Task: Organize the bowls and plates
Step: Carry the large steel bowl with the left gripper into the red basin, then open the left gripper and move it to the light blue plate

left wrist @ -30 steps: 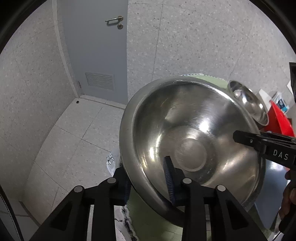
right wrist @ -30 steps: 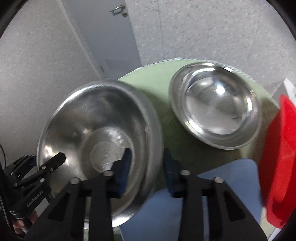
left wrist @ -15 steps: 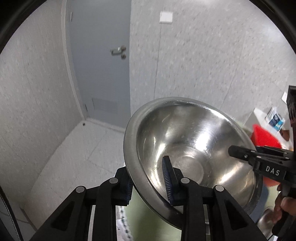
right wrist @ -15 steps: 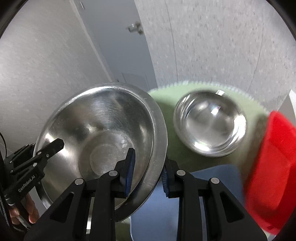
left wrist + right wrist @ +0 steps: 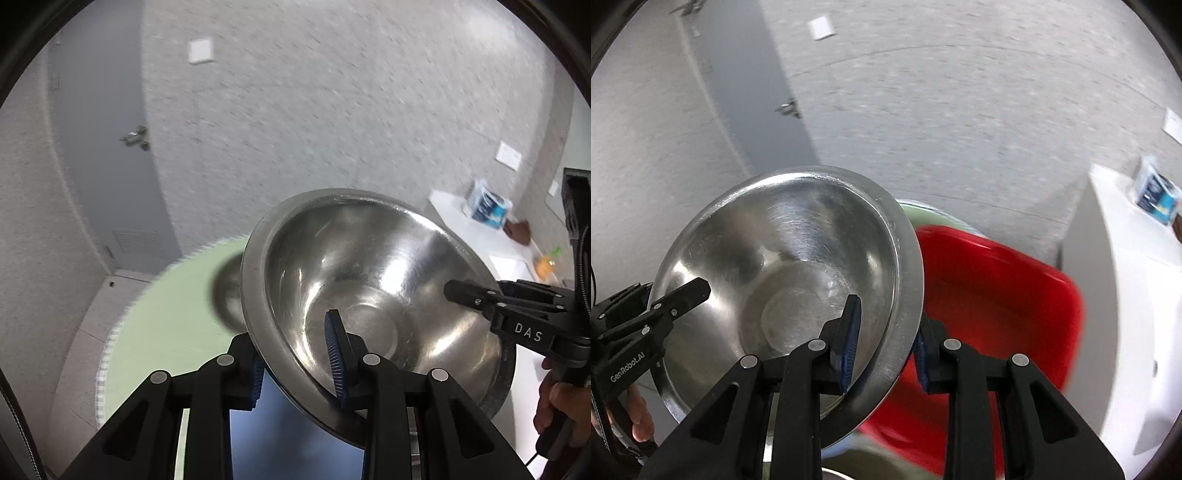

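Observation:
A large steel bowl (image 5: 369, 280) is held in the air between both grippers, tilted. My left gripper (image 5: 295, 354) is shut on its near left rim. My right gripper (image 5: 882, 343) is shut on the opposite rim of the same bowl (image 5: 783, 266); it shows in the left wrist view (image 5: 480, 295) at the right. A second steel bowl (image 5: 229, 295) sits on the round green table (image 5: 166, 314), mostly hidden behind the held bowl.
A red plastic tub (image 5: 990, 302) stands right of the held bowl. A blue mat (image 5: 288, 435) lies under the bowl. A white counter (image 5: 1137, 295) with a blue-white packet (image 5: 1156, 195) is at the right. A grey door (image 5: 103, 147) is at the left.
Both grippers have lifted the large bowl and swung it to the right, toward the red tub. The second bowl has slipped behind it in both views.

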The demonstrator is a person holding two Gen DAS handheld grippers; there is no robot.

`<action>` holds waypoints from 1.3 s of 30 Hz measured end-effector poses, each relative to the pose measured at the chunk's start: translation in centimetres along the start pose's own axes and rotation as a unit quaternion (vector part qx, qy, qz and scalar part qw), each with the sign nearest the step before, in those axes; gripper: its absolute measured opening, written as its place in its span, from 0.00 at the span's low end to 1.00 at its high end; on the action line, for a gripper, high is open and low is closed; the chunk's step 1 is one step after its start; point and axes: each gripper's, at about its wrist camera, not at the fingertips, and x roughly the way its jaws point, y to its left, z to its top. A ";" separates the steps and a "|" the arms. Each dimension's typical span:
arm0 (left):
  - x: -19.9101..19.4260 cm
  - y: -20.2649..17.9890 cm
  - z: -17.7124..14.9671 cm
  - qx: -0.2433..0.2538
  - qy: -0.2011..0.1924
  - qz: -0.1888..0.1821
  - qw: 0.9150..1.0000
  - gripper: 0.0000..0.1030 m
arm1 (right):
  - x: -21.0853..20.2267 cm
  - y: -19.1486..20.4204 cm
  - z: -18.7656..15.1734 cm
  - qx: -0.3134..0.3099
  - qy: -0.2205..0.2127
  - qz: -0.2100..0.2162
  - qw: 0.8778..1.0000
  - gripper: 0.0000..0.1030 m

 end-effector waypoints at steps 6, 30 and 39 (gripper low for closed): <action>8.6 -4.1 3.2 0.023 0.060 -0.011 0.998 0.27 | 1.0 -6.0 -1.8 0.030 0.022 -0.018 0.999 0.26; 15.8 -14.0 3.1 0.082 0.093 0.036 0.992 0.68 | 2.8 -10.3 -5.1 0.028 0.075 -0.012 0.997 0.50; 12.5 -12.3 2.6 0.079 0.058 0.011 0.995 0.85 | 0.3 -9.9 -4.7 0.040 0.061 -0.015 0.997 0.69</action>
